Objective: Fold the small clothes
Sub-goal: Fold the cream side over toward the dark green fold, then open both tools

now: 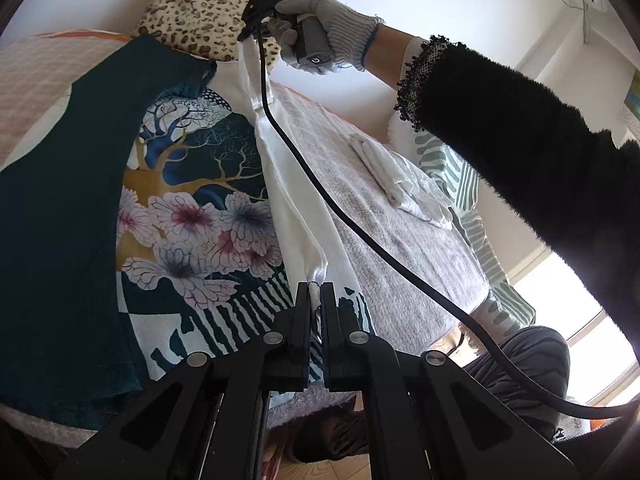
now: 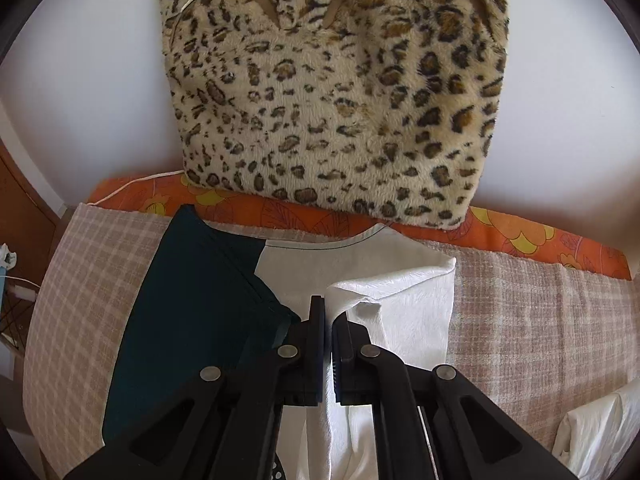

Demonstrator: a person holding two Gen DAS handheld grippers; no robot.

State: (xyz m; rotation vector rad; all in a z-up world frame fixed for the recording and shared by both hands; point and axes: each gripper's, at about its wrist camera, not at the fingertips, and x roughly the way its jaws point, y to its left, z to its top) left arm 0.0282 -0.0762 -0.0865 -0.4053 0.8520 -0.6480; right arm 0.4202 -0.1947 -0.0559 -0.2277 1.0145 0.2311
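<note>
A small top (image 1: 200, 200) with a dark teal sleeve and a tree-and-flower print lies on the bed. Its white reverse side (image 1: 296, 208) is folded up along the right edge and stretched between both grippers. My left gripper (image 1: 315, 286) is shut on the lower end of that white fold. My right gripper (image 1: 250, 34), held by a gloved hand, is shut on the upper end. In the right wrist view the right gripper (image 2: 329, 304) pinches the white fabric (image 2: 400, 292) beside the teal sleeve (image 2: 192, 304).
A leopard-print pillow (image 2: 336, 100) stands against the wall at the head of the bed. A checked pink blanket (image 2: 540, 312) covers the bed (image 1: 400, 264). A folded white cloth (image 1: 400, 180) lies to the right. A black cable (image 1: 360, 232) hangs across.
</note>
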